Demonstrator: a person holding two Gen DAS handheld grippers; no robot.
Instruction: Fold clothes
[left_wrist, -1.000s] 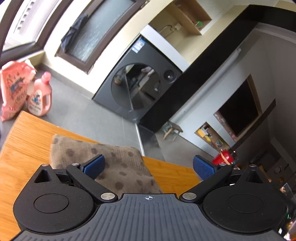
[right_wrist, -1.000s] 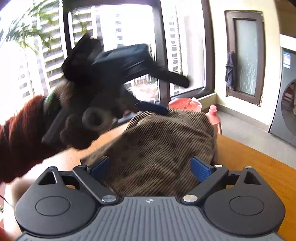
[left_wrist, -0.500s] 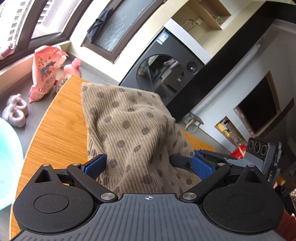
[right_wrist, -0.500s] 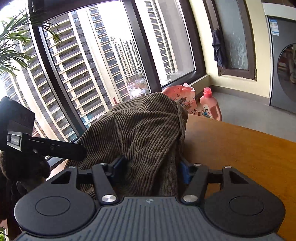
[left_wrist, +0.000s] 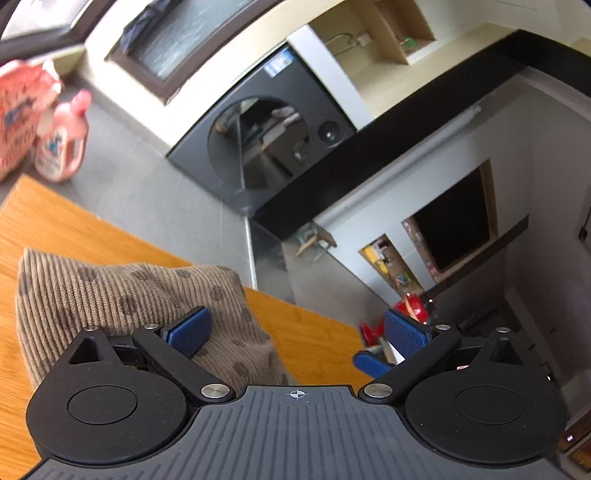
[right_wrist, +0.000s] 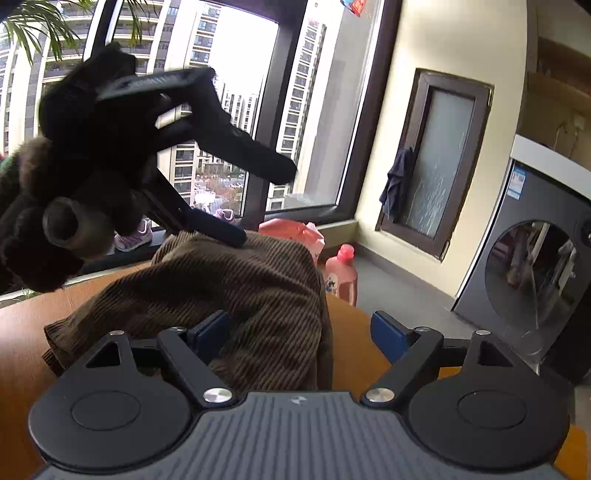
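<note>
On the table (left_wrist: 66, 229), brown garment (left_wrist: 110, 295) lies, apparently released.

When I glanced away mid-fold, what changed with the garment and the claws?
Half a second ago the right claw pinched the brown corduroy garment and held it raised. Its jaws have just been opening, letting go. The garment is back down on the table, partly between the pads but unpressed. The left claw stayed open; the pink bottle kept its place.

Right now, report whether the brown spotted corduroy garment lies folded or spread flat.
Neither cleanly: the brown spotted corduroy garment sits bunched in a rumpled heap on the wooden table, doubled over itself.
</note>
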